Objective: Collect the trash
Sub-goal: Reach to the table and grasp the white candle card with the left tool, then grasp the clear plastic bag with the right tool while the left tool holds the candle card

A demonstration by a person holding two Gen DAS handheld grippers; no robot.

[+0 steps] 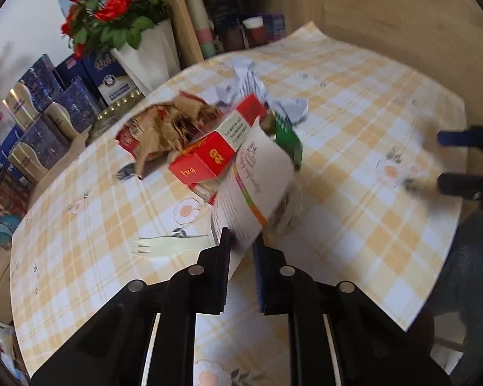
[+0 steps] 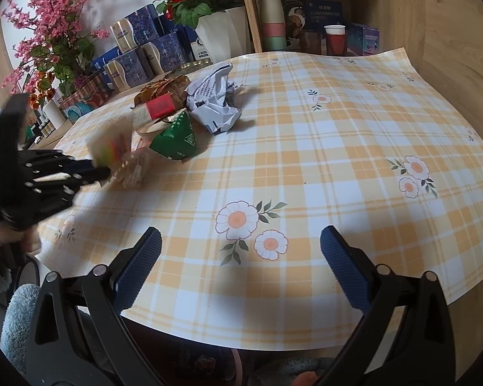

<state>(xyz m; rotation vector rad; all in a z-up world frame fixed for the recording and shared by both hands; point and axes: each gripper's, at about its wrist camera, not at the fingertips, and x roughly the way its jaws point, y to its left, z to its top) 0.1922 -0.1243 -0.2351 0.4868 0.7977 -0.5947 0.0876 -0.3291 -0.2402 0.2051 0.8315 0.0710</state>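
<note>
Clamped between the narrowed fingers of the left tool [image 1: 241, 247]: a white printed leaflet [image 1: 254, 186] with a coloured stripe, its far end raised over the trash pile, blurred in both views. Just beyond the leaflet, bunched together on the tabletop [image 2: 305, 167]: a red carton [image 1: 203, 160], a crumpled brown wrapper [image 1: 164, 125], a green packet [image 2: 175, 138] and a ball of crumpled printed paper [image 2: 214, 96], some touching. Spread wide and holding nothing, well apart from the pile over bare cloth near the front edge: the right tool [image 2: 241, 254], with dark blue ribbed pads [image 2: 346, 267]. Covering the tabletop: a yellow-and-white checked cloth printed with daisies [image 2: 238, 220]. Behind the pile, along the wall: red roses in a white vase [image 2: 219, 29], pink blossom sprays [image 2: 58, 22] and stacked blue gift boxes [image 2: 141, 48]. Further right, inside a wooden shelf niche: stacked paper cups [image 2: 272, 19] and a red cup [image 2: 335, 40].
</note>
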